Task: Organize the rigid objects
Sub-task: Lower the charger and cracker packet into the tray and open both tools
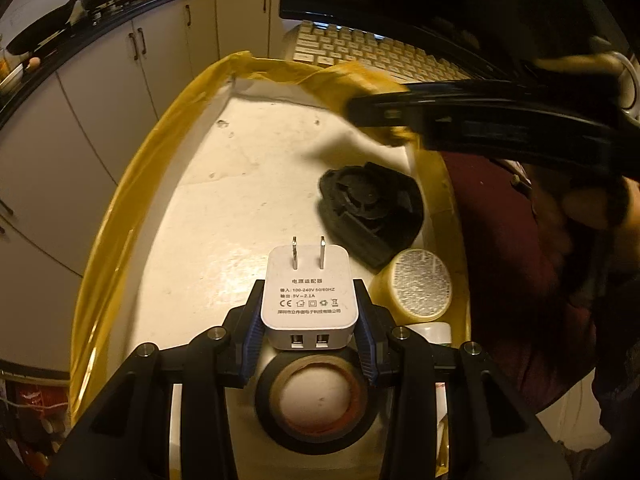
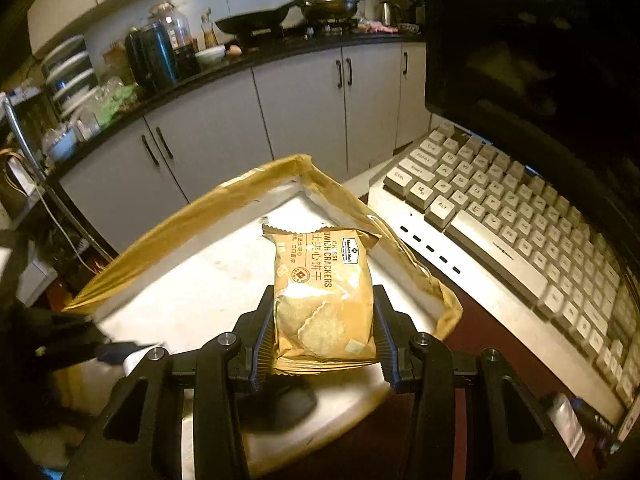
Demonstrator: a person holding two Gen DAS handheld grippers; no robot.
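Note:
My left gripper (image 1: 309, 314) is shut on a white USB power adapter (image 1: 309, 300), prongs pointing forward, held above a white box (image 1: 240, 184) with yellow-taped walls. In the box lie a black fan-like part (image 1: 370, 212), a yellow tape roll (image 1: 418, 284) and a black tape roll (image 1: 316, 398) under the gripper. My right gripper (image 2: 324, 328) is shut on a tan packet of cheese sandwich crackers (image 2: 324, 292), held over the same box (image 2: 192, 280). The right gripper shows blurred at the upper right of the left wrist view (image 1: 480, 116).
A white keyboard (image 2: 520, 240) and a dark monitor (image 2: 540, 60) stand right of the box. Grey kitchen cabinets (image 2: 240, 128) with a cluttered countertop and pans (image 2: 256, 20) lie behind. A dark red surface (image 1: 492, 240) borders the box on the right.

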